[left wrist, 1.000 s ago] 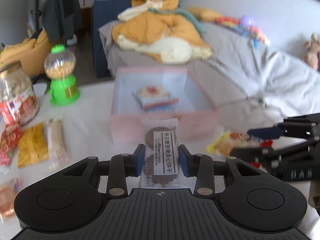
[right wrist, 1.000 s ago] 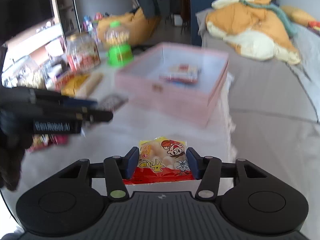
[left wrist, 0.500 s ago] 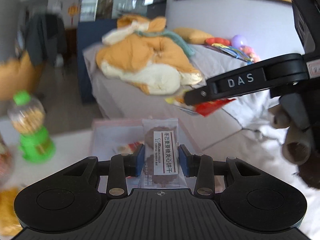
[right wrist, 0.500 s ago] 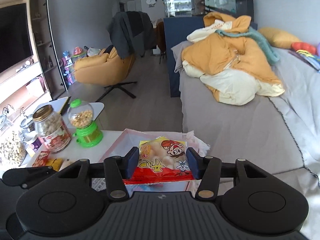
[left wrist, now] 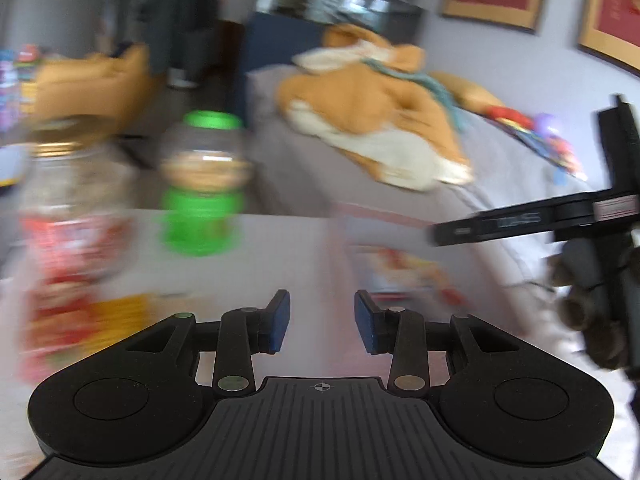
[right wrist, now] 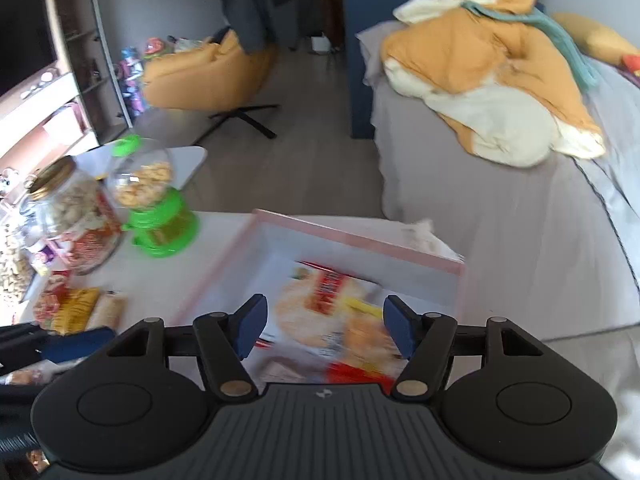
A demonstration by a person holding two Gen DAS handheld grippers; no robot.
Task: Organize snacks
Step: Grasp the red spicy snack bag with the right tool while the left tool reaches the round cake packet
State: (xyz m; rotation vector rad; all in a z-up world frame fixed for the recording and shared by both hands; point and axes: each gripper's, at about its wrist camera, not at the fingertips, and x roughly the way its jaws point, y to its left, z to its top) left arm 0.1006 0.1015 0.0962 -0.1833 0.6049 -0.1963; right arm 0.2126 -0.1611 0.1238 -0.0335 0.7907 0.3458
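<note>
A pink open box (right wrist: pixel 360 238) stands on the white table, with several snack packets (right wrist: pixel 336 316) lying inside it. My right gripper (right wrist: pixel 324 330) is open and empty, right above the box and its packets. My left gripper (left wrist: pixel 322 322) is open and empty over the table, left of the box (left wrist: pixel 340 240); this view is motion-blurred. The right gripper's black fingers (left wrist: pixel 500 224) show at the right of the left wrist view, over the box.
A green candy dispenser (right wrist: pixel 160 208) and a gold-lidded glass jar (right wrist: pixel 72 220) stand left of the box. Loose snack packets (right wrist: pixel 76 310) lie at the table's left front. A grey bed with an orange blanket (right wrist: pixel 488 84) lies beyond the table.
Both grippers have opened. The biscuit packet has left the left gripper and the red-and-yellow packet has left the right one. The left gripper has swung left.
</note>
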